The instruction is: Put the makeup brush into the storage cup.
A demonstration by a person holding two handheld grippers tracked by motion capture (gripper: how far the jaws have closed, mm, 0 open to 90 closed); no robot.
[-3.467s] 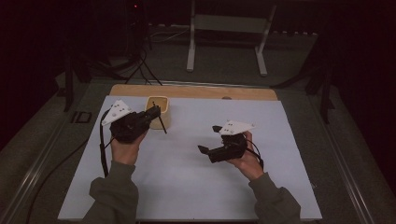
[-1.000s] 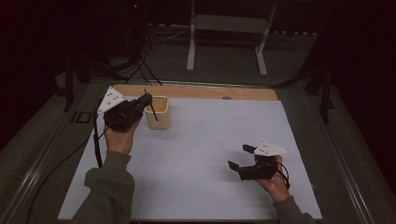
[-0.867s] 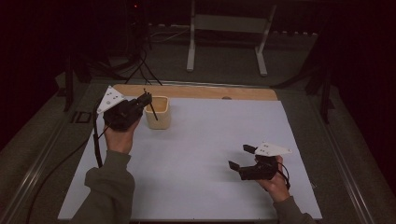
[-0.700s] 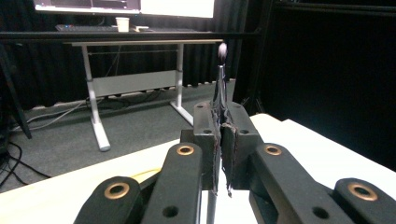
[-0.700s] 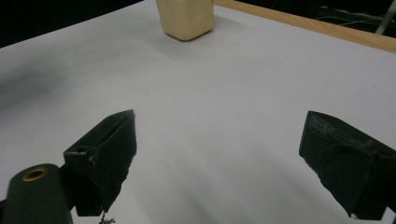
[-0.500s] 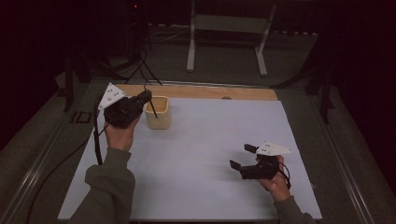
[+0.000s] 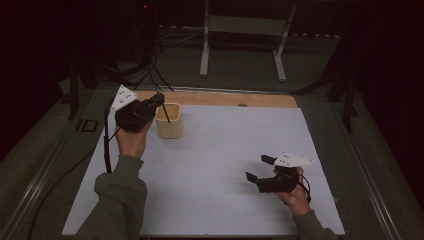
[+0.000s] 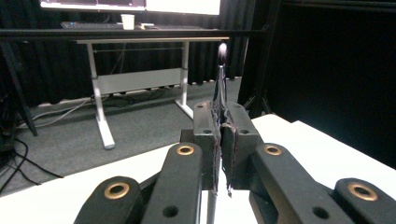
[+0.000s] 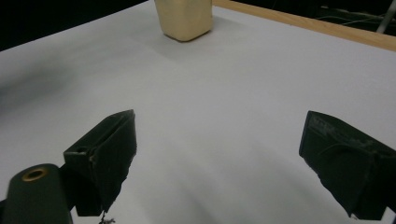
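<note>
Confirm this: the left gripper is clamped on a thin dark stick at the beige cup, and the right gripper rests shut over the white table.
Not quite: the right gripper is open, its jaws wide apart in the right gripper view. The rest holds: the left gripper is clamped on the thin dark stick at the beige cup, over the white table.

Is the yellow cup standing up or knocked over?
Standing up. The cup sits on its base on the white table, its open mouth facing up.

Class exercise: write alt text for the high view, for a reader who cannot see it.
The left claw, shut on a thin dark stick, holds it over a beige cup on a white table. The right claw is open.
</note>
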